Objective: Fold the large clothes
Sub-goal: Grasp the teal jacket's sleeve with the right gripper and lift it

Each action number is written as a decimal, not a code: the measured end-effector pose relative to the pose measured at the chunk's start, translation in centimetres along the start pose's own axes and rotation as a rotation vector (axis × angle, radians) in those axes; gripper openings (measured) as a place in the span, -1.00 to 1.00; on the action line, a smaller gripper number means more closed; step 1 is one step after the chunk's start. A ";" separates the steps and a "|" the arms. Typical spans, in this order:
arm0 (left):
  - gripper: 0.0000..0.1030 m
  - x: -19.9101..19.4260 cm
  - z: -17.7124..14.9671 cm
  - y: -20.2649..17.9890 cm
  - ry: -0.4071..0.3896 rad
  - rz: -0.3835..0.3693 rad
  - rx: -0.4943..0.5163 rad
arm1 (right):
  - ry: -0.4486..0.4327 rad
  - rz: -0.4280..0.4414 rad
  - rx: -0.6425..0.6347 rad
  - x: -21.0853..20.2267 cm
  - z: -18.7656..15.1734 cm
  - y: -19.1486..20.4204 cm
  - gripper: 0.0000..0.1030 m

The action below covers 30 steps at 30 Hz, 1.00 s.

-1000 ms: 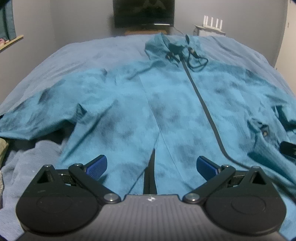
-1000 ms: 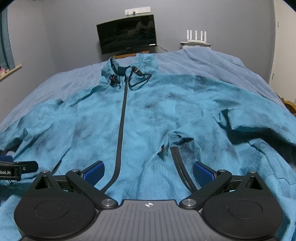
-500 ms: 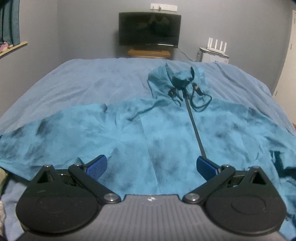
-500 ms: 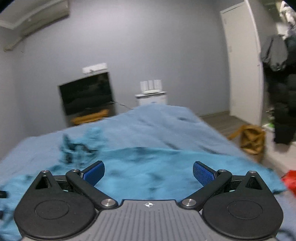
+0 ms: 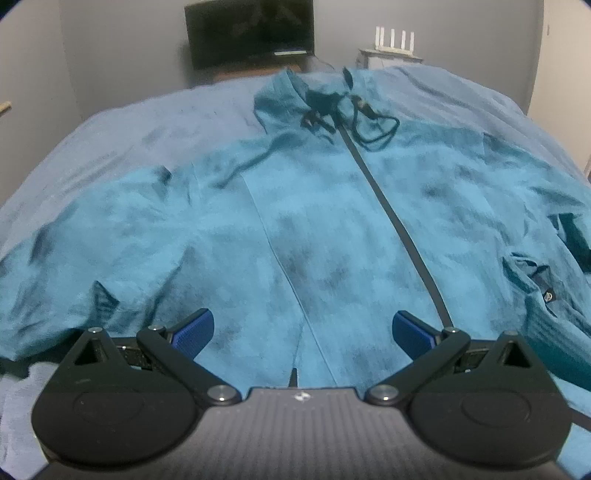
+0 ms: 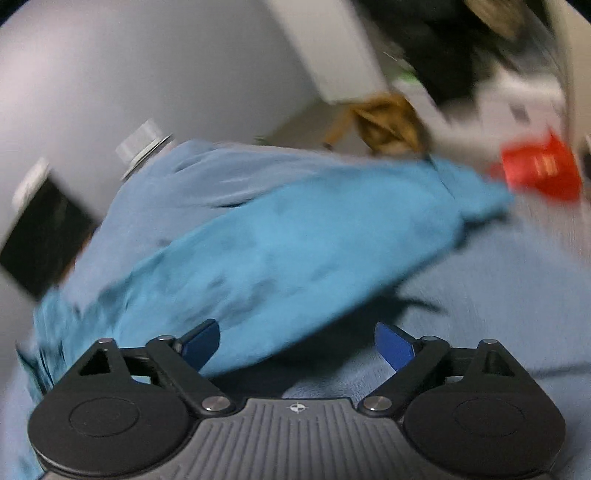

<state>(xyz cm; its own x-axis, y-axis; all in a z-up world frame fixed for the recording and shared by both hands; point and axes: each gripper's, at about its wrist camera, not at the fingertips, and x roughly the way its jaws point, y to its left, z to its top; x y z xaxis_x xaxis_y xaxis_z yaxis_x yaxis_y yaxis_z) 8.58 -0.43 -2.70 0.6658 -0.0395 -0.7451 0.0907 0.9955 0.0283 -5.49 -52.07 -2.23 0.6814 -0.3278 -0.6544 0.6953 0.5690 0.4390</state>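
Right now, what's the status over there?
Left tool open, empty. Right tool open, just closing, nothing gripped. Teal jacket unfolded on bed. Nothing in the way.

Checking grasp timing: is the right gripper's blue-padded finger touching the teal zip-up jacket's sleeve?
Cannot tell. In the blurred right wrist view the right gripper has been closing, jaws wide; one pad overlaps the teal jacket's sleeve, but neither contact nor gap shows.

A teal mottled jacket (image 5: 332, 236) lies spread face-up on the bed (image 5: 129, 140), zipped, collar toward the television (image 5: 251, 33).
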 end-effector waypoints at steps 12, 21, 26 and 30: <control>1.00 2.4 0.2 1.5 0.072 -0.053 -0.088 | -0.097 -0.057 0.142 5.3 1.8 -2.4 0.00; 1.00 2.4 0.1 1.3 0.064 -0.060 -0.080 | -0.082 -0.010 0.053 5.7 4.8 2.2 -0.85; 1.00 2.1 0.1 1.3 0.052 -0.069 -0.082 | -0.236 0.012 -0.145 1.8 5.9 8.8 -0.89; 1.00 2.1 0.1 1.4 0.046 -0.078 -0.090 | -0.348 0.111 -0.298 -1.6 5.8 15.6 -0.90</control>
<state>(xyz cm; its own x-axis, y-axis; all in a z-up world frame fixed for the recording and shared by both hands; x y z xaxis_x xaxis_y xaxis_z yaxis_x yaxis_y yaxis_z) 10.18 0.92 -4.16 0.6242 -0.1151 -0.7728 0.0729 0.9934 -0.0891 5.56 -47.00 9.22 0.8194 -0.4571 -0.3460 0.5527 0.7899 0.2655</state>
